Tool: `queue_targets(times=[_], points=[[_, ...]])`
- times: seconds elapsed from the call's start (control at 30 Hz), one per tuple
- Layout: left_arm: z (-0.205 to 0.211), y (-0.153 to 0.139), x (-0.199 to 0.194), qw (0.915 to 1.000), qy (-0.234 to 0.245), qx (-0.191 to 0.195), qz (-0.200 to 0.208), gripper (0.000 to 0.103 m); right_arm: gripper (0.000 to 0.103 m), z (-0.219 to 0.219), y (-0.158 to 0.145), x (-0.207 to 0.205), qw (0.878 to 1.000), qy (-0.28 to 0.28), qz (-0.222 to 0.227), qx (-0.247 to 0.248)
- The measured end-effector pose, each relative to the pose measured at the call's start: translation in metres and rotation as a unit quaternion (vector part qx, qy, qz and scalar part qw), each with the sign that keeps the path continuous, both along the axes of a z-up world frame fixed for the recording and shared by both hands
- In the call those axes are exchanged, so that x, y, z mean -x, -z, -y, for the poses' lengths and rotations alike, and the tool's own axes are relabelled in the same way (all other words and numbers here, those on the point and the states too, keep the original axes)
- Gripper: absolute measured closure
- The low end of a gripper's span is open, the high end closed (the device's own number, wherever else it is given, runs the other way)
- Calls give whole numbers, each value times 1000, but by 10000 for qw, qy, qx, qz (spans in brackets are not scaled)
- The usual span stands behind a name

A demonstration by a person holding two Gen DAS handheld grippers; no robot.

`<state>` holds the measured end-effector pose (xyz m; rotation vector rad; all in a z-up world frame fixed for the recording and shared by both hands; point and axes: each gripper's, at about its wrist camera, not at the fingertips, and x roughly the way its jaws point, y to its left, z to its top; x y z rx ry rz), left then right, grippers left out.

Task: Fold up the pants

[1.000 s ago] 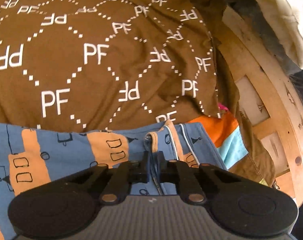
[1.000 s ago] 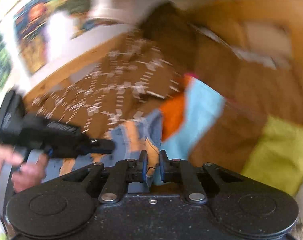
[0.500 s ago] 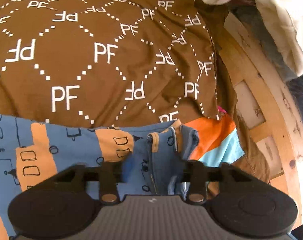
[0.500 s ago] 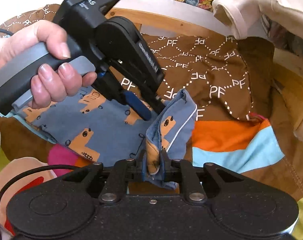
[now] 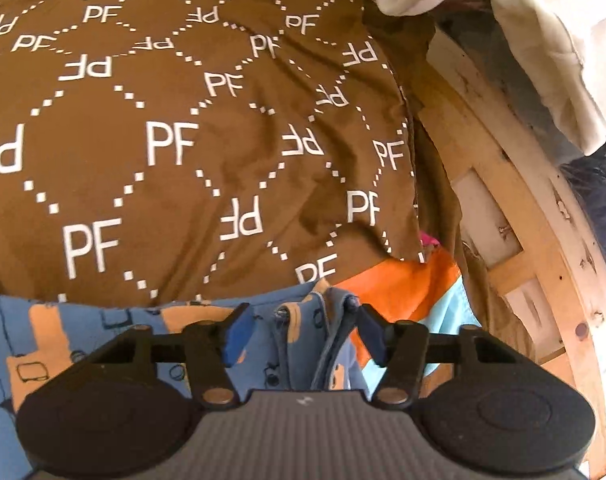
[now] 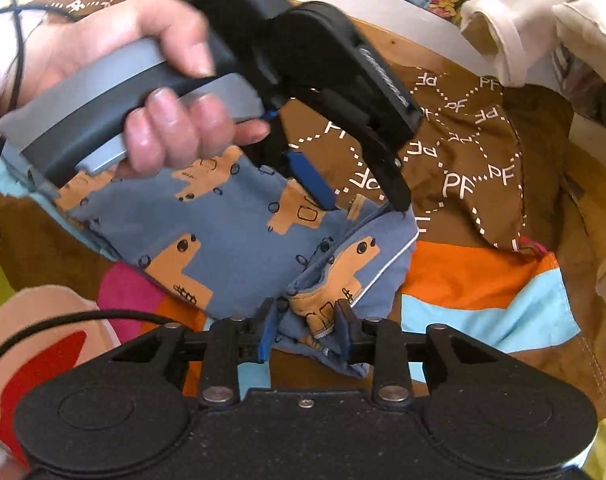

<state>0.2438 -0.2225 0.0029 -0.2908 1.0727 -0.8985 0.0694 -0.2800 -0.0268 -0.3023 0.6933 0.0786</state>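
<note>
The pants (image 6: 231, 232) are blue with orange animal prints and lie flat on a patchwork bedcover, their right end folded into a bunched hem. In the right wrist view my right gripper (image 6: 305, 320) has its jaws opening, with that hem loose between the pads. A hand (image 6: 163, 92) holds my left gripper (image 6: 363, 204) just above the pants' far edge. The left wrist view shows the left gripper (image 5: 303, 322) open wide over the pants (image 5: 103, 332), and the blue pads are clear of the seam below them.
A brown cloth printed with "PF" (image 5: 183, 140) covers the bed behind the pants. An orange and light blue patch (image 6: 483, 288) lies to the right. A wooden bed frame (image 5: 523, 240) runs along the right side, white garments (image 5: 551, 52) hang above it, and a black cable (image 6: 63, 320) crosses the lower left.
The left gripper has gone from shut on the pants' edge to wide open. The right gripper swung in beside it, rolled level, and its jaws have spread off the hem.
</note>
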Motion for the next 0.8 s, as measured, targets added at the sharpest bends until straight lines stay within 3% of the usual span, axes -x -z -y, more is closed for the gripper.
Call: queue_targets(times=[0.1,0.17,0.3,0.37,0.43,0.6,0.8], points=[[4,0,1,10000,55,-23,-21,54,71,-1,2,1,10000,-24,3,79],[6,0,2,9999,38,-133,37,60,79,0,2,2,10000,-12,38,91],[3,-1,5,10000,-5,-73,44,62,87,6,-1,7,9999,54,143,6],[-1,-1,6,10000,-71,-43,7,59,88,9,-4,12,9997,91,208,-97],[-6,1,5,9999,-72,7,-117,45,88,13,-6,15,9996,92,225,-170],[-13,10,2,9989,-163,133,-419,45,87,19,-4,18,9995,110,141,-251],[-13,17,3,9987,-160,39,-486,45,75,16,-5,15,9995,25,109,-282]])
